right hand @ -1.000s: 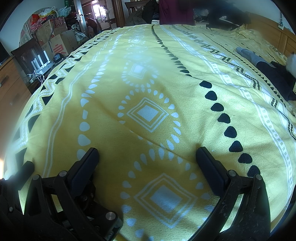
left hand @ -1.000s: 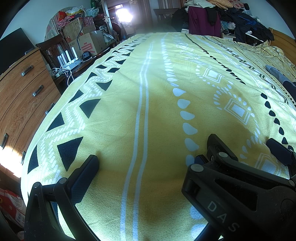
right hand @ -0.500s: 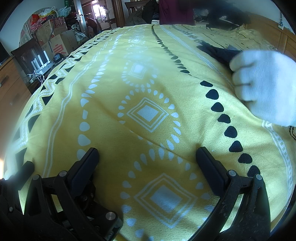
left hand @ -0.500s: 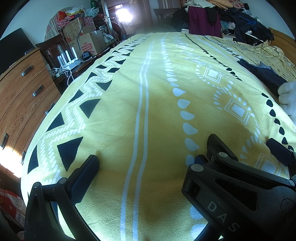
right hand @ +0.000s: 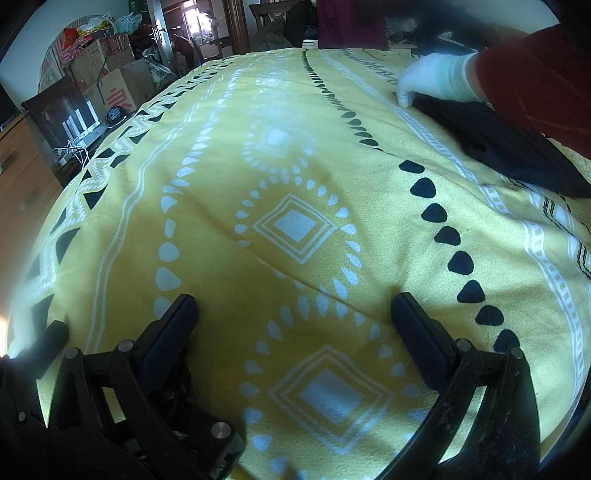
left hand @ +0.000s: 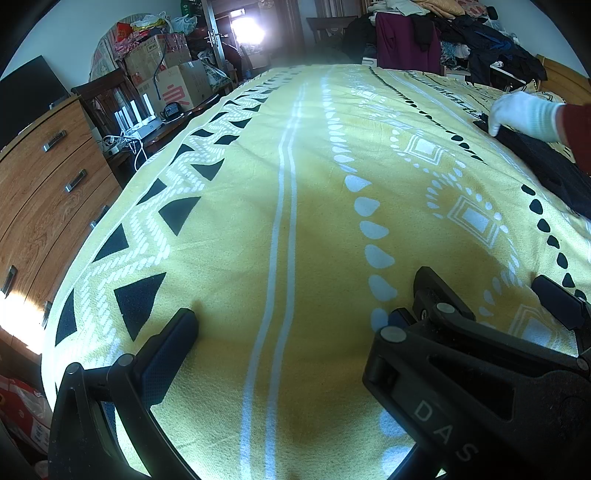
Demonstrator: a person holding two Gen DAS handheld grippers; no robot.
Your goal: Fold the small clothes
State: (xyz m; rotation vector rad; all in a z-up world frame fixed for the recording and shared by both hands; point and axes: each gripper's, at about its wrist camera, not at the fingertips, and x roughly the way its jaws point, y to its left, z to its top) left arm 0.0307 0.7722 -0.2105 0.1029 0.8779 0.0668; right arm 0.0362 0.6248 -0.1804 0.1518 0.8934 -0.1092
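**Gloved hand on a dark garment, both grippers empty on the bed**

A hand in a white glove [right hand: 436, 79] reaches in from the right side, with a red sleeve [right hand: 535, 81] behind it. The fingers point down and touch the far end of a dark garment [right hand: 498, 147], which lies flat on the yellow blanket [right hand: 295, 166] near the right edge of the bed. In the left wrist view the same glove [left hand: 524, 114] rests on the same garment [left hand: 546, 166], far to the right.

The right gripper [right hand: 295, 321] sits low over the blanket, close to the near edge. Its jaws are spread wide and hold nothing. The left gripper [left hand: 306, 317] is beside it, also low over the blanket, with jaws released and nothing between them. Both are well apart from the garment.

The sleeve covers part of the garment, and the picture edge cuts it off, so I cannot tell what kind of clothing it is. The arm above the sleeve is out of view. The clothes heaped beyond the far end of the bed [left hand: 461, 33] are too small to make out one by one.
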